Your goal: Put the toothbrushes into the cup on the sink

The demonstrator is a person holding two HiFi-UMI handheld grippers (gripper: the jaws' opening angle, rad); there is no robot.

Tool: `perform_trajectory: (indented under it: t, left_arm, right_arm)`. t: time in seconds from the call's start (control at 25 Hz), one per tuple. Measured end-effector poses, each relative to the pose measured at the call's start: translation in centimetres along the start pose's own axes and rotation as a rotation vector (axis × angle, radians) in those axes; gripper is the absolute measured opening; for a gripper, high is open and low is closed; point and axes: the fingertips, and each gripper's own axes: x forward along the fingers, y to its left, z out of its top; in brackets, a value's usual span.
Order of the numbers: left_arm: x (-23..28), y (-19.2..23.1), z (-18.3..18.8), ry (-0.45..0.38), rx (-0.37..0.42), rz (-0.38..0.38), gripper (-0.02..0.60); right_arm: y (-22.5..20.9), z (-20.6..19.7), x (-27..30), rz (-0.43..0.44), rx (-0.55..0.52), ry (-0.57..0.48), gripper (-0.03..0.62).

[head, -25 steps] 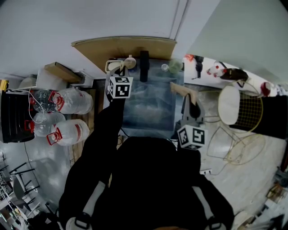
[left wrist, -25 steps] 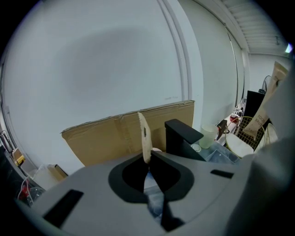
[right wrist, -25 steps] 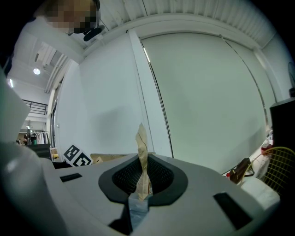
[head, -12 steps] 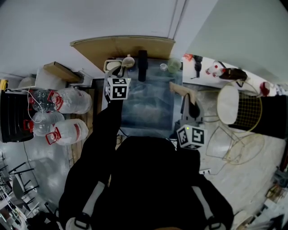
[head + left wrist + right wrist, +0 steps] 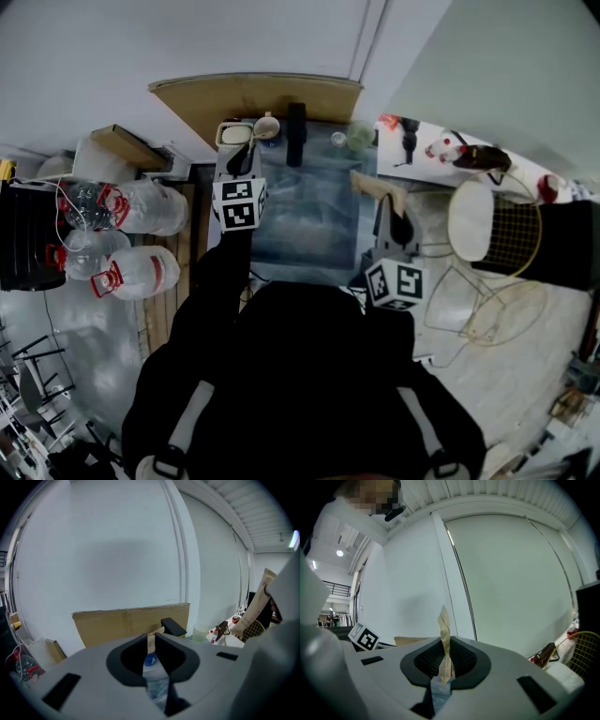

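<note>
Head view, left to right. Water jugs (image 5: pixel 131 239) stand on the floor, clear of the work. My left gripper (image 5: pixel 242 157) reaches over the back-left corner of the sink (image 5: pixel 309 234), just short of the cup (image 5: pixel 267 128) beside the faucet (image 5: pixel 296 136). Its jaws are nearly together, pinching what I take to be the left toothbrush (image 5: pixel 151 642), a thin paper-wrapped strip seen edge-on in the left gripper view. It is held end-up, presumably so it can drop lengthwise into the cup's mouth. A green cup (image 5: pixel 360 139) sits right of the faucet; I judge the nearer cup to be the target only from the left gripper's closeness. My right gripper (image 5: pixel 392 212) hangs at the sink's right rim, well apart from both cups. Its jaws are closed to a narrow slit on the right toothbrush (image 5: pixel 375 185), whose wrapper stands up between the ribbed pads (image 5: pixel 426 660). I judge it is parked there so the two do not crowd one mouth. Neither toothbrush is in a cup yet.
</note>
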Motion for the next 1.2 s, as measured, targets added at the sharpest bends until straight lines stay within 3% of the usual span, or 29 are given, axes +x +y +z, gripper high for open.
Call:
perform_trajectory:
  t: [0.28,0.64,1.2]
  left_arm:
    - [-4.7,-0.6,-0.2,-0.076,-0.084,-0.004,0.025]
    - [-8.5,-2.5,-0.2,-0.177,-0.082,-0.031,0.002]
    - [-12.6,-5.5,-2.5,-0.266,-0.07,-0.067,0.002]
  right_arm:
    - [0.5,0.3,-0.9,0.01,-0.007,-0.01,0.034]
    - [0.6,0.1,-1.7,0.013,-0.004,-0.012,0.034]
    - [-0.6,0.5,-1.6,0.0,0.005,-0.022,0.034]
